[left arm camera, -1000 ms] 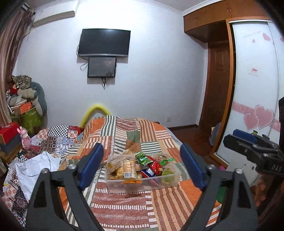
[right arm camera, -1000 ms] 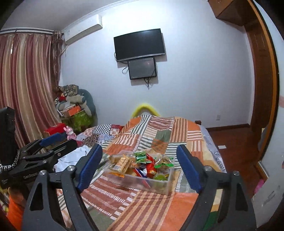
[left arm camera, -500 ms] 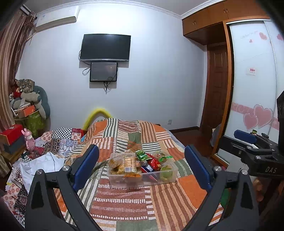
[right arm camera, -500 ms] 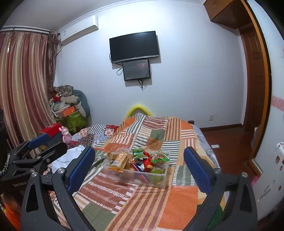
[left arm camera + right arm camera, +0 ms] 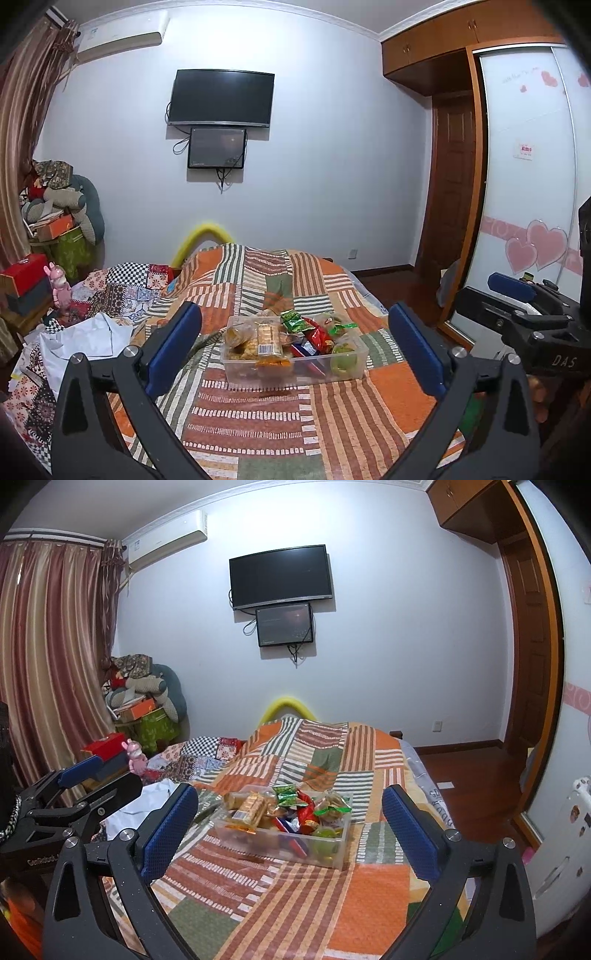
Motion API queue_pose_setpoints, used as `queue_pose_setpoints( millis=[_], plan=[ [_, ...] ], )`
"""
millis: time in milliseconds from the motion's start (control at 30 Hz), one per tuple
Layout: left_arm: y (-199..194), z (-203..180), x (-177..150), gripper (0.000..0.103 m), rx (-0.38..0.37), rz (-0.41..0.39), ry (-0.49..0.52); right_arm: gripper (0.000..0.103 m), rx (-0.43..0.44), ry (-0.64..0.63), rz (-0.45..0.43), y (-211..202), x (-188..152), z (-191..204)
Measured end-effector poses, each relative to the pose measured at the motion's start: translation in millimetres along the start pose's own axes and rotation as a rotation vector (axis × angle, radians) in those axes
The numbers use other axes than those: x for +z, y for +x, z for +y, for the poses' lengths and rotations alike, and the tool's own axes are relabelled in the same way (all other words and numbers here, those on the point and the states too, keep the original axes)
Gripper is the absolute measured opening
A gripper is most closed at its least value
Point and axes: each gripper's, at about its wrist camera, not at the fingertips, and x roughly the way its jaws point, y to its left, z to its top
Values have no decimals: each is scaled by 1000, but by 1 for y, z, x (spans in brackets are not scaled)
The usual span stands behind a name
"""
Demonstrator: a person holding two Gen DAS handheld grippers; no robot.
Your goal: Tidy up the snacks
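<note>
Left claw (image 5: pixel 295 349): spread wide, holding nothing, raised short of the clear tub (image 5: pixel 295 371). Clear tub: on the patchwork bed (image 5: pixel 266 421), mid-cover, heaped with snack packets (image 5: pixel 269 338). Right claw (image 5: pixel 291 827): spread wide, holding nothing, likewise short of the tub, right of the left claw.

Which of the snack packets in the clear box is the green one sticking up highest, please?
The shiny green foil packet at the box's back middle, beside the red wrapper.
</note>
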Motion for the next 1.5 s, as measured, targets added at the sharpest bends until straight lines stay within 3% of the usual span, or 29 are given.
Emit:
queue_pose_setpoints(
  millis=[1500],
  plan=[
    [8, -4, -1, 103, -38, 22, -6, 103, 14, 26, -21, -8, 2, -9]
  ],
)
